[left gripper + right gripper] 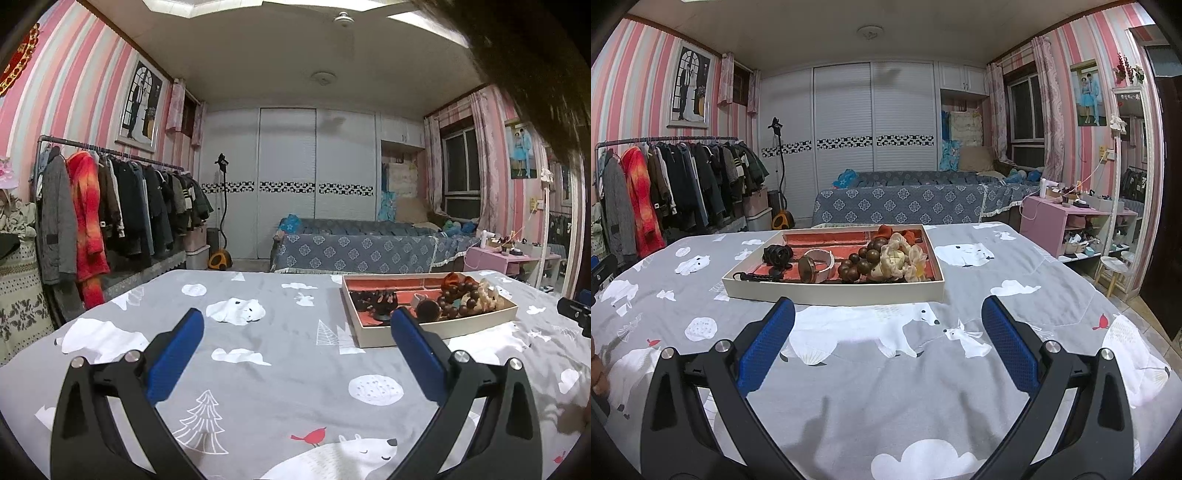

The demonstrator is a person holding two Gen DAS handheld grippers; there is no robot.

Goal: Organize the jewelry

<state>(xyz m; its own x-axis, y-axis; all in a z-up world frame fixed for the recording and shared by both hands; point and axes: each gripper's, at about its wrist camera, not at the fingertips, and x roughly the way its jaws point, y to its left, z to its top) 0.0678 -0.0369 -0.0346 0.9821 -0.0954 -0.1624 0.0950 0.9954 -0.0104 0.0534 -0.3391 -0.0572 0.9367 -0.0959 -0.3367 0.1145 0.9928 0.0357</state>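
Blue-padded fingers [768, 347] fill the foreground of the right wrist view, and the right gripper [888, 314] is spread wide, holding nothing, poised over the grey polar-bear bedspread [886, 398]. Over on the other side the left gripper [297, 325] is the same story: jaws apart, empty, hovering above the bedspread.

Straight ahead of the right gripper sits the jewelry tray [834, 291], cream-walled with a red lining, well short of the fingertips. From the left it lies off to the right, its near corner just behind one blue pad.

Counting what's inside: one dark-brown wooden bead bracelet [866, 260], one cream flower piece [897, 260] tangled against it, one white bangle [822, 260], one round brass-coloured disc [807, 266], one cluster of dark rings [778, 254], and one thin black cord [753, 276] near the front wall. One orange item [884, 230] sits at the back, possibly a hair clip; it is too small to be sure.

Trouble ahead? Beads and flowers touch, so I'd judge a grab at one could drag the other. The tray looks light on soft bedding and might skid or tip if nudged, and that cord is flat enough to slip between wide pads.
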